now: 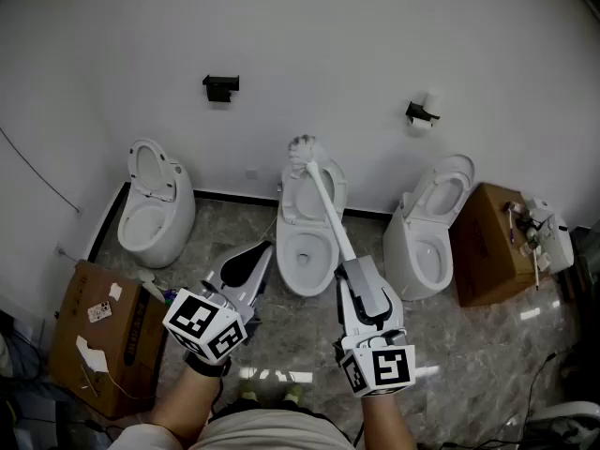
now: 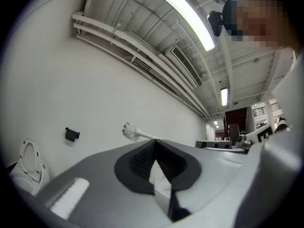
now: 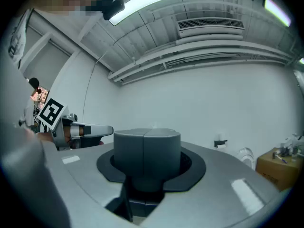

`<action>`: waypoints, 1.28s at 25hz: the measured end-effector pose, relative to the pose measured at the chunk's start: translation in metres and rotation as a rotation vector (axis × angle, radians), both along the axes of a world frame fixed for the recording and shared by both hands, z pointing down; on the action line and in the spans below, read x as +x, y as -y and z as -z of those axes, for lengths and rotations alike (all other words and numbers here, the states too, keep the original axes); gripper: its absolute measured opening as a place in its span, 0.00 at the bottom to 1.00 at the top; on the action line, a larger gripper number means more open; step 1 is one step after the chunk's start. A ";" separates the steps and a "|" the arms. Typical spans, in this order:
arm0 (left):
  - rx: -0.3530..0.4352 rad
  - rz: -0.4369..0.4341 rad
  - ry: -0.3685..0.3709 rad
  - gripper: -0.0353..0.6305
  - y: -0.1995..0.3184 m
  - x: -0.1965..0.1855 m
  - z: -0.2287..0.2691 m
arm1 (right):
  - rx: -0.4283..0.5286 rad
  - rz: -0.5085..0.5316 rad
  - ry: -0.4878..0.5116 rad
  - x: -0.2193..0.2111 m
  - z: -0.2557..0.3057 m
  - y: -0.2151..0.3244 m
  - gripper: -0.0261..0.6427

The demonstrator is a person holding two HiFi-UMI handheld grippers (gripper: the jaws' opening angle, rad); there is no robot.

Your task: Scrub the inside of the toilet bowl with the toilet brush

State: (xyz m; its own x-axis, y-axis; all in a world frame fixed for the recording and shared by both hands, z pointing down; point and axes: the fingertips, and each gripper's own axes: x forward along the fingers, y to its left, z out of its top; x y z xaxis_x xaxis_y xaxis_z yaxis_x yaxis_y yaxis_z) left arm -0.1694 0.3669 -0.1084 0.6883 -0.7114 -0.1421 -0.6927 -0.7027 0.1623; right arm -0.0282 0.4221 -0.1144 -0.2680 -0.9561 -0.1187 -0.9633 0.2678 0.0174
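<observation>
we hold both grippers out in front of us, forearms reaching forward from the bottom of the head view, both tools tilted up enough that their own cameras take in the wall and ceiling. the right gripper (image 1: 349,268) (image 3: 147,144) is closed on the dark butt of the brush (image 1: 324,204), which fills the space between its jaws. from there the white handle runs up and away to the left, and the bristle head (image 1: 302,146) (image 2: 128,131) hangs in the air before the wall, above the raised lid (image 1: 330,178) of the middle toilet (image 1: 307,279). the brush is out of the bowl, whose opening lies below the handle and just ahead of the right gripper. the left gripper (image 1: 261,256) (image 2: 153,146) sits beside the toilet's left flank, its jaw tips brought together with nothing between them. two more toilets stand to either side, one at the left (image 1: 155,218) and one at the right (image 1: 424,247), each with a cardboard box (image 1: 103,345) (image 1: 489,242) next to it.
</observation>
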 end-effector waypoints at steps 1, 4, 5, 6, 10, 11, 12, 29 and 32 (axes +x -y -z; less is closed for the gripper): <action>0.002 0.000 0.001 0.06 0.000 0.000 0.000 | 0.000 0.000 0.000 0.000 -0.001 0.000 0.28; 0.007 0.001 0.007 0.06 0.001 0.002 0.001 | -0.003 0.000 -0.001 0.000 -0.002 0.000 0.28; 0.006 0.002 0.009 0.06 0.002 0.002 0.001 | -0.003 0.001 -0.002 0.000 -0.003 0.000 0.28; 0.007 0.003 0.011 0.06 0.003 0.003 0.001 | -0.003 0.001 -0.002 0.000 -0.003 0.001 0.28; 0.017 0.009 0.031 0.06 0.004 0.005 0.001 | -0.009 -0.002 -0.004 0.001 -0.006 0.003 0.28; 0.017 0.009 0.034 0.06 0.004 0.006 0.000 | -0.011 -0.003 -0.003 0.002 -0.007 0.003 0.28; 0.017 0.009 0.037 0.06 0.004 0.007 -0.001 | -0.012 -0.004 -0.001 0.003 -0.008 0.003 0.28; -0.010 0.020 0.058 0.06 0.012 0.019 -0.020 | -0.055 0.015 0.079 0.025 -0.026 0.011 0.28; -0.013 0.025 0.066 0.06 0.013 0.027 -0.024 | -0.058 0.014 0.087 0.036 -0.028 0.012 0.28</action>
